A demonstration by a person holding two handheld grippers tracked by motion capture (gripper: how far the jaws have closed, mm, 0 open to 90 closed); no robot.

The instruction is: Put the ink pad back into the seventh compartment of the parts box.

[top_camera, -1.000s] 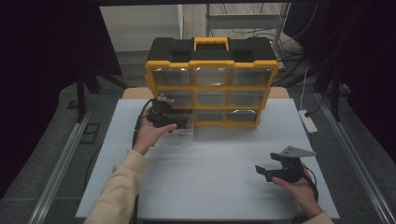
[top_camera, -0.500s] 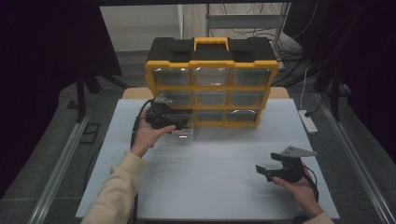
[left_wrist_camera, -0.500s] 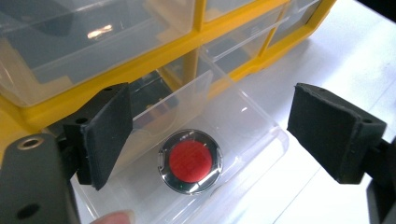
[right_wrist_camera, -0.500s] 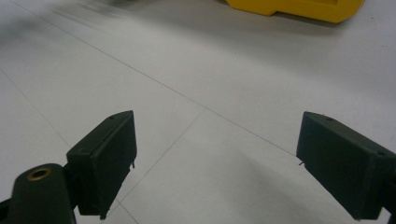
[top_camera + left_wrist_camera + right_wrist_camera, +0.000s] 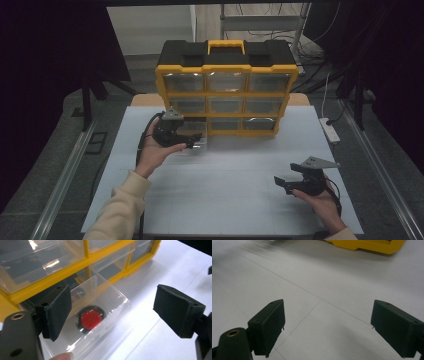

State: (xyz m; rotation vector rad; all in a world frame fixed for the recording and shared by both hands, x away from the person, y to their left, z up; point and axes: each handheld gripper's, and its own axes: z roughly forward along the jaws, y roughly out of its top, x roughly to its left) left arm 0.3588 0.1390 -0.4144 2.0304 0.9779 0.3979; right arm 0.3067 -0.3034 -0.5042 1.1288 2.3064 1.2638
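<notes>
At the organizer's bottom-left slot, our clear drawer (image 5: 95, 315) now stands pulled out farther onto the white table (image 5: 240, 200), a red-centred disc (image 5: 90, 319) lying inside. Our left gripper (image 5: 192, 143) has just been narrowing its jaws, nothing pinched between them. Our right gripper (image 5: 282, 184) rests wide apart, empty.

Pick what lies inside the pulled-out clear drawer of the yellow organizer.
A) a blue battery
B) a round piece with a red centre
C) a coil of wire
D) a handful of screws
B: in the left gripper view, a round piece with a red centre rests on the floor of the clear drawer, beyond the left gripper's open jaws.
</notes>
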